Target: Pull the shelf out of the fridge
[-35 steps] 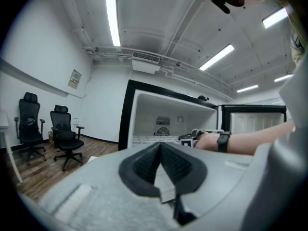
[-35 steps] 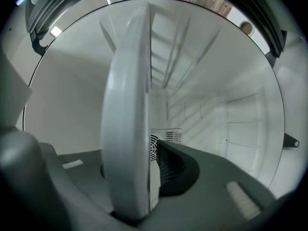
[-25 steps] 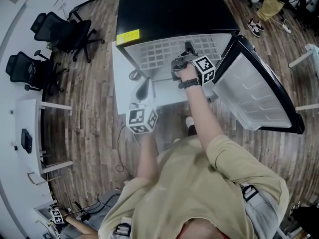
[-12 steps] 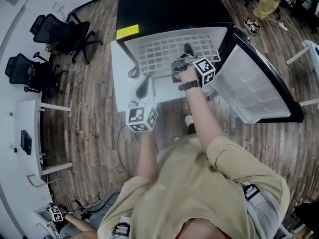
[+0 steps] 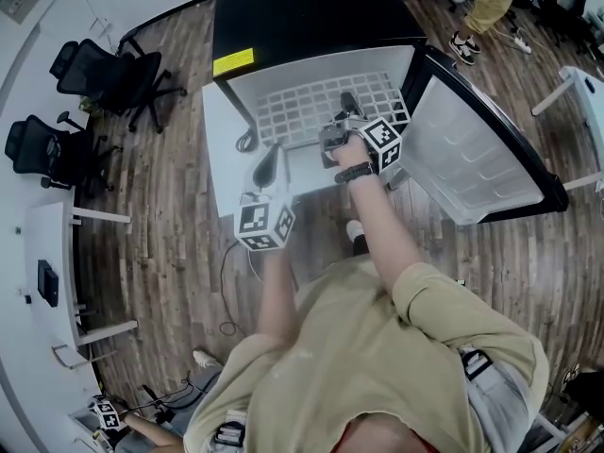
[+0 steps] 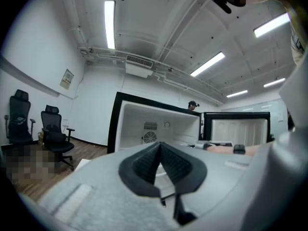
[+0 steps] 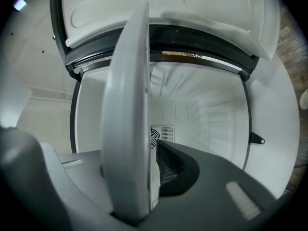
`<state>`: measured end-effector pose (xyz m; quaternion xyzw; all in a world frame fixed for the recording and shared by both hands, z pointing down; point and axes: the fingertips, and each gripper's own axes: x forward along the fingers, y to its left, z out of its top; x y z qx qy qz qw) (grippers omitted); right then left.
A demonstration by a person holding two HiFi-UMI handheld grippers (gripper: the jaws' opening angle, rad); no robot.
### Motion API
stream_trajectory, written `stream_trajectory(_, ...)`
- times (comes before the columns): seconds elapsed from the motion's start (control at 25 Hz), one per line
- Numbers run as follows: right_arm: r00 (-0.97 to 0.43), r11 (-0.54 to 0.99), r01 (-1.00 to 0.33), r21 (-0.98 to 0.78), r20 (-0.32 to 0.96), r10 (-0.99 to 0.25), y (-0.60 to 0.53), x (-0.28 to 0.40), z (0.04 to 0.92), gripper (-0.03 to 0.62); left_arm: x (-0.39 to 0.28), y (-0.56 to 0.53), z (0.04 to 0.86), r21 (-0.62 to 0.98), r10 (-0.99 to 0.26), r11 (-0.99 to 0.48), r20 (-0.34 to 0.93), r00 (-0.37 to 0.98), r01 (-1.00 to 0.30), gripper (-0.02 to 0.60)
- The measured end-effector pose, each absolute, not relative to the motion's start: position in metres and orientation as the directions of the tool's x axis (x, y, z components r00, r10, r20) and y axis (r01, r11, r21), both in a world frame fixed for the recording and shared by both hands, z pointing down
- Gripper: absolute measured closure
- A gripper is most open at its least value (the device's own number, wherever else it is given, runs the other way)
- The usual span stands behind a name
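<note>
The white grid shelf (image 5: 311, 107) sticks partway out of the open black fridge (image 5: 311, 22). My right gripper (image 5: 347, 111) is shut on the shelf's front edge. In the right gripper view the shelf (image 7: 127, 105) stands edge-on between the jaws of the right gripper (image 7: 149, 153), with the white fridge interior (image 7: 202, 114) behind. My left gripper (image 5: 272, 157) hovers in front of the fridge's lower left, apart from the shelf. In the left gripper view, the left gripper (image 6: 160, 146) is shut on nothing and faces the open fridge (image 6: 159, 124).
The fridge door (image 5: 472, 159) stands swung open to the right. Two office chairs (image 5: 104, 64) and a desk (image 5: 47, 272) are at the left on the wood floor. A person's legs (image 5: 481, 8) show at the top right.
The shelf has slid further out of the fridge with my right gripper, which has drawn back toward me. The left gripper has shifted slightly.
</note>
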<state>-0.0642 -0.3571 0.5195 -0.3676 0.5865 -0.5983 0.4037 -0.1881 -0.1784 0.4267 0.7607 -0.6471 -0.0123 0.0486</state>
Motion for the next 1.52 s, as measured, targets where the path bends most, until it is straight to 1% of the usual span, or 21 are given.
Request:
stream_trajectory(0.24, -0.416, 0.030, 0.059, -0.998, -0.052, -0.908, -0.340, -0.057, 0.520, 0.516, -0.180, -0.176, 0.422, 0.090, -0.982, -0.185, 0.030, 0.189, -0.978, 0.581)
stream_trajectory(0.36, -0.424, 0.063, 0.064, -0.996, -0.084, -0.902, -0.330, -0.052, 0.515, 0.516, -0.178, -0.174, 0.423, 0.095, -0.979, -0.199, 0.031, 0.203, -0.975, 0.581)
stream_trajectory(0.44, -0.442, 0.100, 0.013, -0.995, -0.095, -0.892, -0.324, -0.046, 0.510, 0.514, -0.176, -0.173, 0.423, 0.099, -0.976, -0.210, 0.032, 0.214, -0.973, 0.581)
stream_trajectory(0.56, -0.477, 0.155, -0.107, -0.982, -0.086, -0.875, -0.310, -0.038, 0.510, 0.514, -0.174, -0.171, 0.420, 0.100, -0.973, -0.225, 0.028, 0.229, -0.969, 0.581)
stream_trajectory(0.76, -0.525, 0.252, -0.192, -0.948, -0.118, -0.843, -0.289, -0.030, 0.507, 0.514, -0.170, -0.171, 0.425, 0.116, -0.966, -0.250, 0.034, 0.255, -0.961, 0.581)
stream_trajectory(0.88, -0.532, 0.313, -0.269, -0.911, -0.130, -0.837, -0.283, -0.020, 0.500, 0.514, -0.166, -0.172, 0.428, 0.120, -0.962, -0.264, 0.040, 0.270, -0.957, 0.581)
stream_trajectory(1.0, -0.539, 0.382, -0.411, -0.828, -0.117, -0.834, -0.278, -0.009, 0.490, 0.514, -0.162, -0.174, 0.430, 0.132, -0.957, -0.279, 0.045, 0.287, -0.951, 0.581)
stream_trajectory(1.08, -0.555, 0.449, -0.526, -0.723, -0.108, -0.825, -0.273, -0.007, 0.480, 0.514, -0.159, -0.176, 0.431, 0.130, -0.954, -0.288, 0.048, 0.296, -0.949, 0.581)
stream_trajectory(1.16, -0.570, 0.500, -0.605, -0.619, -0.102, -0.815, -0.268, -0.007, 0.467, 0.514, -0.156, -0.179, 0.432, 0.129, -0.951, -0.296, 0.049, 0.304, -0.947, 0.581)
stream_trajectory(1.24, -0.575, 0.526, -0.650, -0.548, -0.097, -0.812, -0.266, -0.007, 0.458, 0.514, -0.154, -0.183, 0.433, 0.128, -0.950, -0.301, 0.050, 0.310, -0.945, 0.581)
stream_trajectory(1.52, -0.580, 0.557, -0.746, -0.365, -0.053, -0.813, -0.254, -0.005, 0.451, 0.514, -0.147, -0.195, 0.438, 0.120, -0.944, -0.317, 0.062, 0.325, -0.941, 0.581)
